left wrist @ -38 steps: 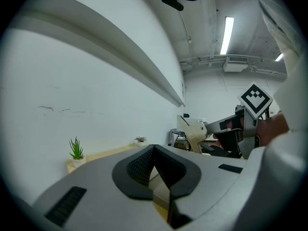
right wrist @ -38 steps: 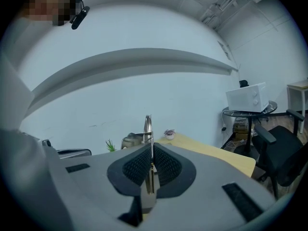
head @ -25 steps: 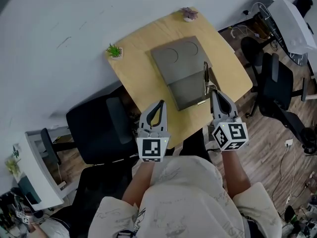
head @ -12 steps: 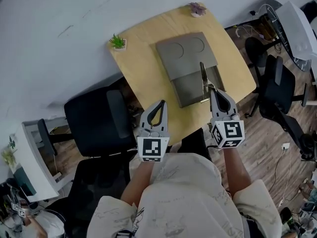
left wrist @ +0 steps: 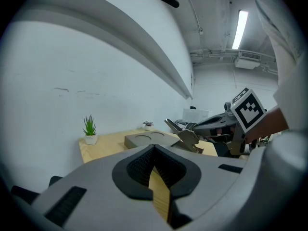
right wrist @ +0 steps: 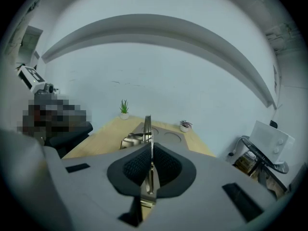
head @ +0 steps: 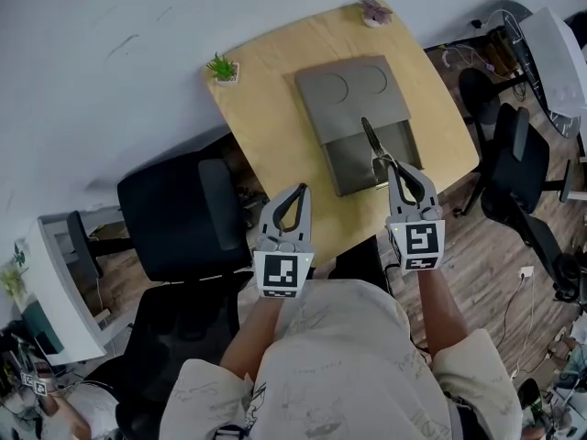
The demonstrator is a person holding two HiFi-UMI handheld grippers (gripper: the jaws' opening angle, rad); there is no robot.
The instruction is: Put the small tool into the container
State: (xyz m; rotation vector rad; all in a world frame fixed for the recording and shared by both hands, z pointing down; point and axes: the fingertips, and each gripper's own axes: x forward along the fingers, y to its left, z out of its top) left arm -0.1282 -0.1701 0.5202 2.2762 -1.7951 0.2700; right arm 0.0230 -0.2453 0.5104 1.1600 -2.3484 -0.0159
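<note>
A grey container (head: 353, 94) with two round recesses lies on the wooden table (head: 266, 117); its near section is a shallow open tray (head: 362, 159). My right gripper (head: 401, 180) is shut on a small metal tool (head: 371, 142), which sticks out forward above that tray's right part. The tool (right wrist: 147, 129) stands edge-on between the right gripper's (right wrist: 150, 150) jaws, with the container (right wrist: 171, 136) behind it. My left gripper (head: 292, 198) hangs shut and empty at the table's near edge. From the left gripper (left wrist: 154, 150) view, the tool (left wrist: 185, 134) shows at the right, over the container (left wrist: 144, 139).
A small green plant (head: 223, 67) stands at the table's left corner and a purple one (head: 375, 11) at the far corner. A black office chair (head: 174, 218) sits left of the table, another (head: 514, 159) to its right. Wood floor lies beyond.
The right gripper has carried the tool leftward, from the container's right edge to over its near tray, and the tool now tilts left. The left gripper has stayed put.
</note>
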